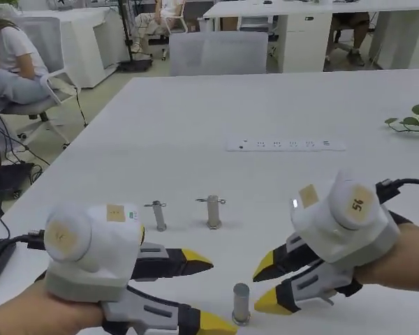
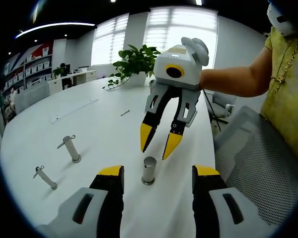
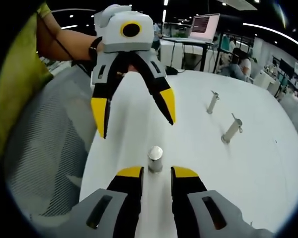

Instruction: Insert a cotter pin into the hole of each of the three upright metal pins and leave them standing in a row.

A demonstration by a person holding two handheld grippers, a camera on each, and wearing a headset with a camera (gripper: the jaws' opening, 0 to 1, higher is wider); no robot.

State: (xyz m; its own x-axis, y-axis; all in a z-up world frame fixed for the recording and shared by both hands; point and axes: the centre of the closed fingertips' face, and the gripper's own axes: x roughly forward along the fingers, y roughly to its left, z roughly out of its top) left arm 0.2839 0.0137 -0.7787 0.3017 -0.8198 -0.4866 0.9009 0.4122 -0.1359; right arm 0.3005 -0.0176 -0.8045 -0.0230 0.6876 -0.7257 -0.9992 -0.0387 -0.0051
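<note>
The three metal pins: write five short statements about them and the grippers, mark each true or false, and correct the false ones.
1. The nearest pin has a cotter pin through it. False: its top is bare.
2. The far-left pin and the far-right pin each carry a cotter pin. True.
3. The left gripper is shut on the nearest pin. False: its jaws stand open, either side of the pin.
4. The right gripper is open and holds nothing. True.
5. A power strip lies on the table beyond the pins. True.
</note>
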